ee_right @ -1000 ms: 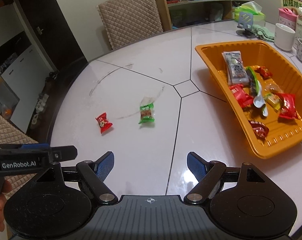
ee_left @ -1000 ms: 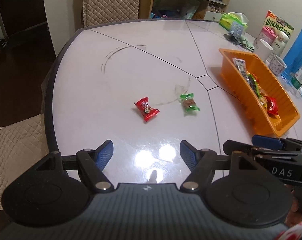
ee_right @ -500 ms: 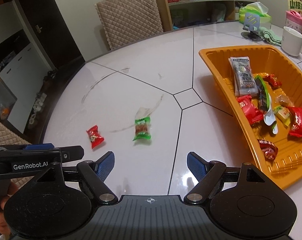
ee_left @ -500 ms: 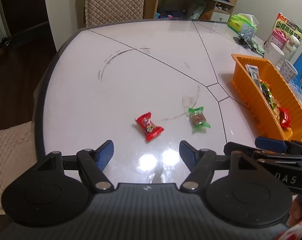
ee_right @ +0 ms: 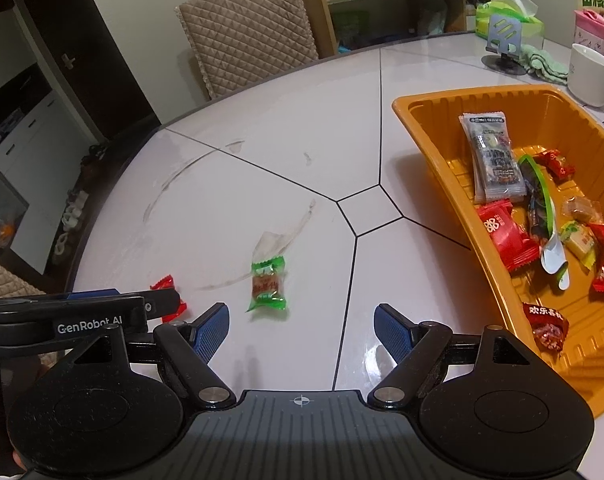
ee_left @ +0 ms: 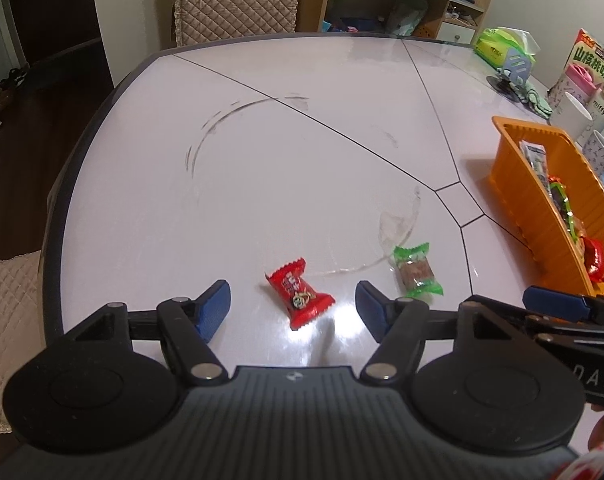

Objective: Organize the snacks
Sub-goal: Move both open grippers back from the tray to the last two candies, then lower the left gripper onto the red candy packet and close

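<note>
Red wrapper first: the red candy (ee_left: 300, 293) now sits right between your left gripper (ee_left: 290, 306)'s blue fingertips (ee_left: 214, 306), where a second ago it lay well ahead of them. You've brought that hand forward and down, and its jaws have just been closing a little, but the pads aren't on the wrapper yet; they stand apart with bare white table (ee_left: 262, 152) on both sides of it. That reads as a pick about to happen.

Your right gripper (ee_right: 300, 326) has closed in too. The green candy (ee_right: 266, 285) lies just ahead of its left fingertip (ee_right: 210, 330), slightly off the centre line, and those fingers stand wide apart with nothing between them.

Off to the right of both grippers, the orange tray (ee_right: 433, 160) already holds a pile of snacks. These two candies look like the last loose ones on the table.
</note>
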`<state>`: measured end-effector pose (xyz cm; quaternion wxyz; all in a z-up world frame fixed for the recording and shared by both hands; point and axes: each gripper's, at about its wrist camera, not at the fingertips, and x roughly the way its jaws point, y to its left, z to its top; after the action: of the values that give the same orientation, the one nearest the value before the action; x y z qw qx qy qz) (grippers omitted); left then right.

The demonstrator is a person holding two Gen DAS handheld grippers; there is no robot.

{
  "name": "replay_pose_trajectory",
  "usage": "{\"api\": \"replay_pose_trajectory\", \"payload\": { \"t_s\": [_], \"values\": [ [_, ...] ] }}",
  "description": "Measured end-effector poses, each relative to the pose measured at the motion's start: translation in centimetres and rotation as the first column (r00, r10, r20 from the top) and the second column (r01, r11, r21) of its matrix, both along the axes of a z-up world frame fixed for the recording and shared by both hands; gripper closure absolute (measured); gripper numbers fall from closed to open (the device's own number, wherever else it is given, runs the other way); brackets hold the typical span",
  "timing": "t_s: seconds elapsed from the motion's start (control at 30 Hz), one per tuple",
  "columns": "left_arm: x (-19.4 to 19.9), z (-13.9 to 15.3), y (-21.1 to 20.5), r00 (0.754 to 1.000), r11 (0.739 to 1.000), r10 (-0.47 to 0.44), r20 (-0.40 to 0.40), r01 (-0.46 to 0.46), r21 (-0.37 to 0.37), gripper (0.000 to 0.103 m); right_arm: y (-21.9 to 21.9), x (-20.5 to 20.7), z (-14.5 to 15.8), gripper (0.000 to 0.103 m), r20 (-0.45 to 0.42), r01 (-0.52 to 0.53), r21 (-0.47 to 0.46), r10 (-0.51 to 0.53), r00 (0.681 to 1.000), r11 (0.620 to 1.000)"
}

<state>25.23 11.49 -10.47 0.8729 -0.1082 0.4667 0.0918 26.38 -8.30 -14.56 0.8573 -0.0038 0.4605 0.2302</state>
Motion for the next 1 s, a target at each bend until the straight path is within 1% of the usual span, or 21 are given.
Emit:
{"api": "replay_pose_trajectory", "payload": {
  "t_s": [0.17,0.23,0.3,0.4,0.5,0.63,1.0],
  "values": [
    [0.6,-0.7,-0.1,1.0,1.0,-0.011,-0.012,0.011,0.005,0.046,0.1,0.8,-0.4,0.023,-0.008,0.004,-0.002,-0.004,1.0,1.0],
    [0.7,-0.9,-0.1,1.0,1.0,-0.011,-0.016,0.011,0.01,0.053,0.1,1.0,-0.5,0.023,-0.011,0.005,-0.003,-0.005,1.0,1.0],
    [0.8,-1.0,-0.1,1.0,1.0,-0.014,-0.021,0.015,0.014,0.055,0.1,1.1,-0.5,0.023,-0.012,0.004,-0.001,-0.004,1.0,1.0],
    [0.9,-1.2,0.0,1.0,1.0,-0.019,-0.024,0.019,0.011,0.062,0.3,1.3,-0.5,0.023,-0.012,0.002,-0.003,-0.002,1.0,1.0],
    [1.0,-1.4,0.2,0.999,1.0,-0.014,-0.033,0.015,0.008,0.065,0.5,1.5,-0.5,0.023,-0.012,0.0,-0.004,0.0,1.0,1.0],
    [1.1,-1.6,0.5,0.999,1.0,-0.006,-0.044,0.005,-0.012,0.077,0.7,1.6,-0.6,0.023,-0.011,-0.007,-0.007,0.007,1.0,1.0],
    [0.4,-1.2,1.8,1.0,1.0,-0.004,-0.03,0.004,0.007,0.086,1.7,1.8,-1.1,0.023,-0.003,-0.042,-0.022,0.042,0.999,0.999]
  ]
}}
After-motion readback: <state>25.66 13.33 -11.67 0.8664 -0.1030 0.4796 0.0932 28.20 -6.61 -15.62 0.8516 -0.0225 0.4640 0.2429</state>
